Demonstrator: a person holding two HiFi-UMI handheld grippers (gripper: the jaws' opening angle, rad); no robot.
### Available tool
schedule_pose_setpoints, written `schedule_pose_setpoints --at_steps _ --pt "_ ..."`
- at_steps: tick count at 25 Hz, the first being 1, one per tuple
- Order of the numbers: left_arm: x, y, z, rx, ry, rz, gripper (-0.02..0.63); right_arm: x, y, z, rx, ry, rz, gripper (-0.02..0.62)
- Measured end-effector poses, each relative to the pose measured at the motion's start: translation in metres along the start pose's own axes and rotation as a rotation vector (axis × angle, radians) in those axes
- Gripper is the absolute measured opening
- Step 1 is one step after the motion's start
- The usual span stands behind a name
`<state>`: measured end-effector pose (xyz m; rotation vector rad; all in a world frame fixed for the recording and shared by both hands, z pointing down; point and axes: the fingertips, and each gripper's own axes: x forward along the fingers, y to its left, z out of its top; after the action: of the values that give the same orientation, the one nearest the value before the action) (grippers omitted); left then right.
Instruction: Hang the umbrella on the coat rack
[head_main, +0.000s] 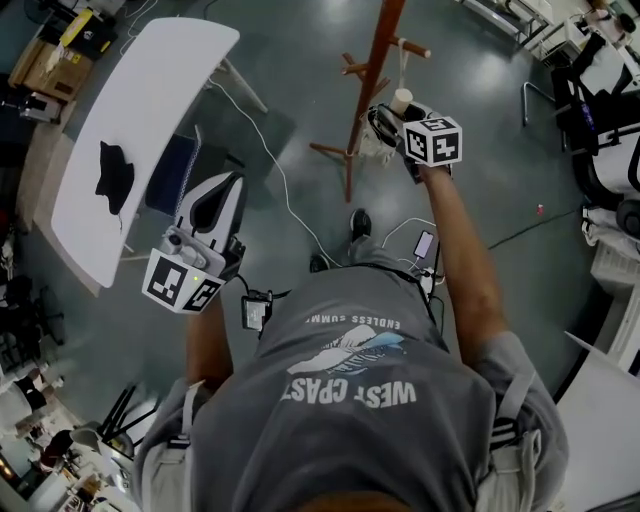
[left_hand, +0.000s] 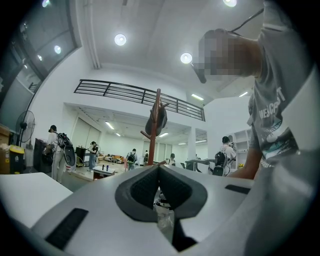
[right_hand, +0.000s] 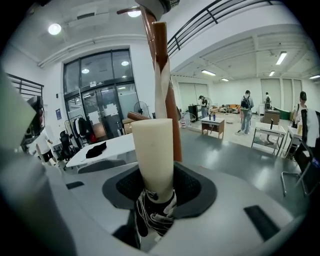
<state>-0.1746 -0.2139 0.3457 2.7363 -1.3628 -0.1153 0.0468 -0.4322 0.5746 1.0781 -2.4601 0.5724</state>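
My right gripper (head_main: 392, 122) is up at the coat rack (head_main: 378, 55), and its fingers (right_hand: 196, 189) are clamped on the folded umbrella (right_hand: 152, 150). They hold it at the dark cloth just under the cream handle, which stands upright between them, close in front of the brown pole. A pale cord (head_main: 401, 70) seems to go from the handle up to a peg (head_main: 412, 47), but I cannot tell if its loop sits fully over the peg. This is my main worry. If I let go while the loop is only on the tip, I think the umbrella will slip off and drop to the floor. A pull to the side while I am holding it could also drag the rack, which looks light. My left gripper (left_hand: 159, 169) hangs low and well apart from the rack, with its fingers together and nothing in them.
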Motion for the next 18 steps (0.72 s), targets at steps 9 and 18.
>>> schedule_pose_setpoints --at_steps 9,18 --pt "-0.007 0.005 0.016 0.077 0.017 0.011 0.017 0.022 -0.017 0.015 0.020 -0.002 0.000 0.198" --pt "-0.024 0.020 0.026 0.139 0.014 0.021 0.017 -0.042 0.010 0.088 -0.008 -0.157 -0.064 0.137"
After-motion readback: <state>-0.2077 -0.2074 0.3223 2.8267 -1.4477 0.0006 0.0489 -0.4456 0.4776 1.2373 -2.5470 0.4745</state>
